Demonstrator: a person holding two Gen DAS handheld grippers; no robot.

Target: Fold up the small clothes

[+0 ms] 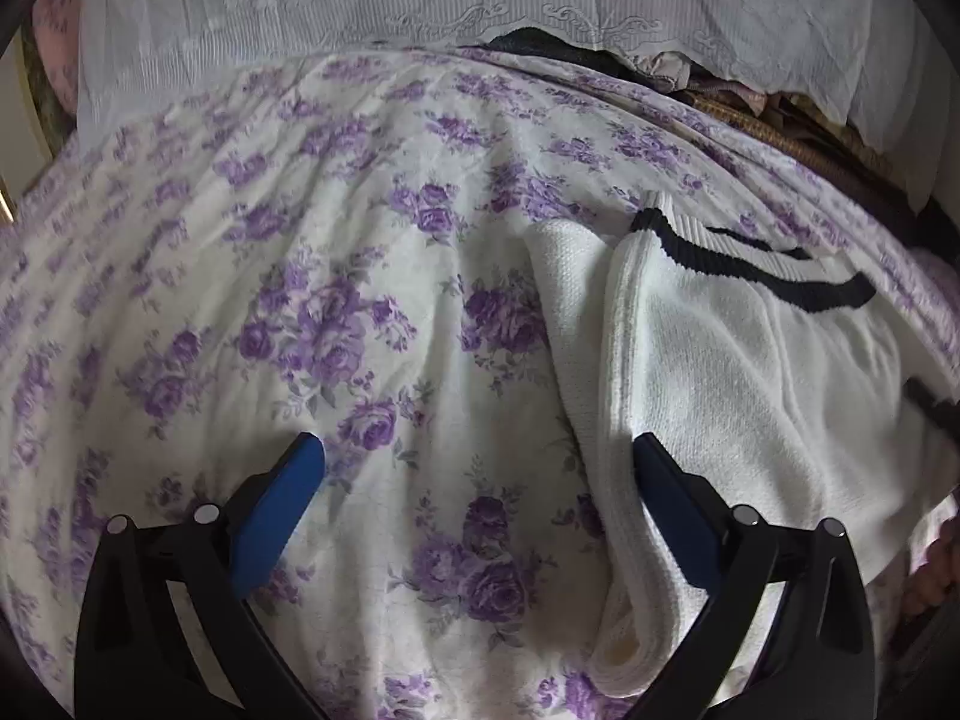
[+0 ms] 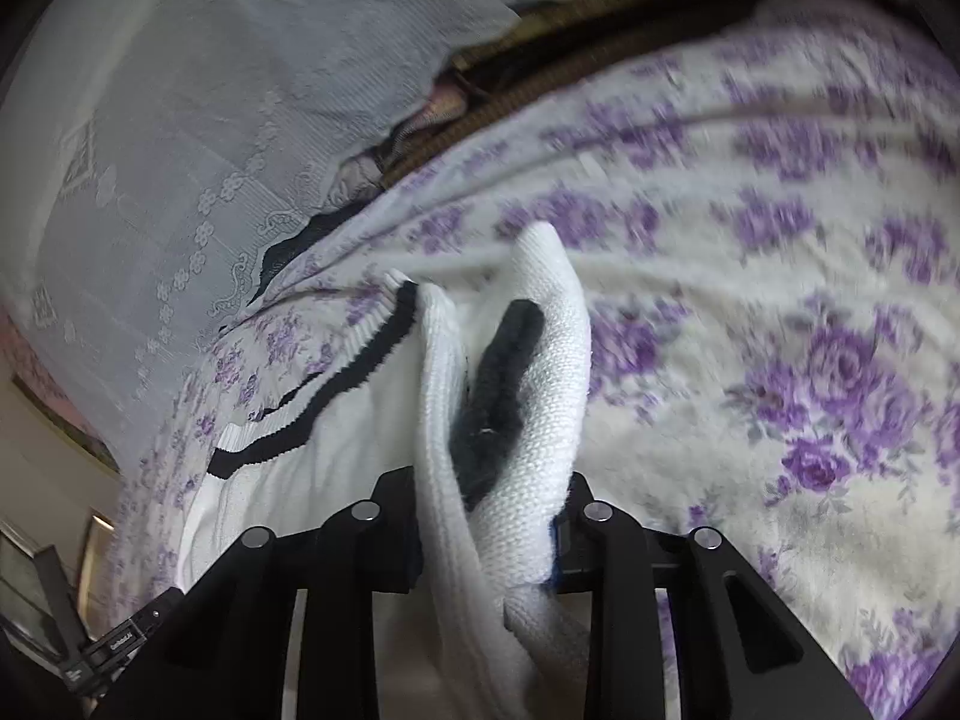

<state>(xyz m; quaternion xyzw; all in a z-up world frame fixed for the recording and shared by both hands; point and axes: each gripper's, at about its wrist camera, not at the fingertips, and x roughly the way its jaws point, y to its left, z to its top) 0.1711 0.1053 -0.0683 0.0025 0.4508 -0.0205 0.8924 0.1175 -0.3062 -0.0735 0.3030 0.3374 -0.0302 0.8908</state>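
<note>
A small white knit garment (image 1: 720, 354) with black stripes on its ribbed band lies on a bedspread with purple flowers (image 1: 312, 324), at the right of the left wrist view. My left gripper (image 1: 480, 462) is open and empty; its right finger rests against the garment's folded left edge. My right gripper (image 2: 489, 516) is shut on a bunched fold of the same garment (image 2: 540, 360) and holds it raised; a black patch shows inside the fold. The striped band (image 2: 312, 414) lies to its left. The right fingertips are hidden by the cloth.
A white lace cloth (image 1: 420, 6) hangs along the far side of the bed and also shows in the right wrist view (image 2: 198, 138). Dark clothes and a woven brown edge (image 1: 738, 108) lie behind the bedspread. The flowered bedspread (image 2: 780, 360) spreads wide on the right.
</note>
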